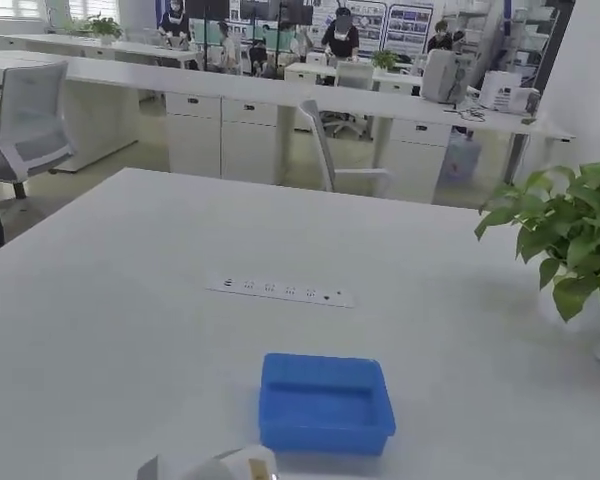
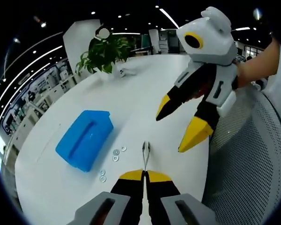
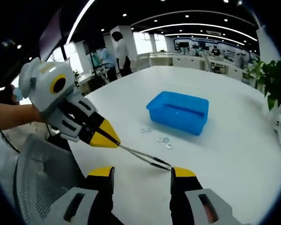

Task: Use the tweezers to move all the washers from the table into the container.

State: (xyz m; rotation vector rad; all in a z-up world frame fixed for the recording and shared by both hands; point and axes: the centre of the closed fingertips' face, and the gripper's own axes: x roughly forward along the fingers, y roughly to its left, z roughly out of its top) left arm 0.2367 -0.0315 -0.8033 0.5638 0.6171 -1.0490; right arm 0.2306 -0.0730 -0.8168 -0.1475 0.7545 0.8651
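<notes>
White table point(image 1: 130, 300) | washers point(image 2: 115, 152) lying just beside blue container point(image 2: 84, 139) | left gripper point(image 2: 144, 173) pinching tweezers point(image 2: 145, 151), tip gap unclear | right gripper point(image 3: 143, 171) spread

- The room is lit brightly and evenly by ceiling lights point(image 3: 79, 21), seen as strips and spots in the gripper views.
- Only faint, soft shadows are cast on the white desk point(image 1: 130, 300).
- Lines are bent strongly toward the gripper views' edges.
- The head view is rendered slightly soft.
</notes>
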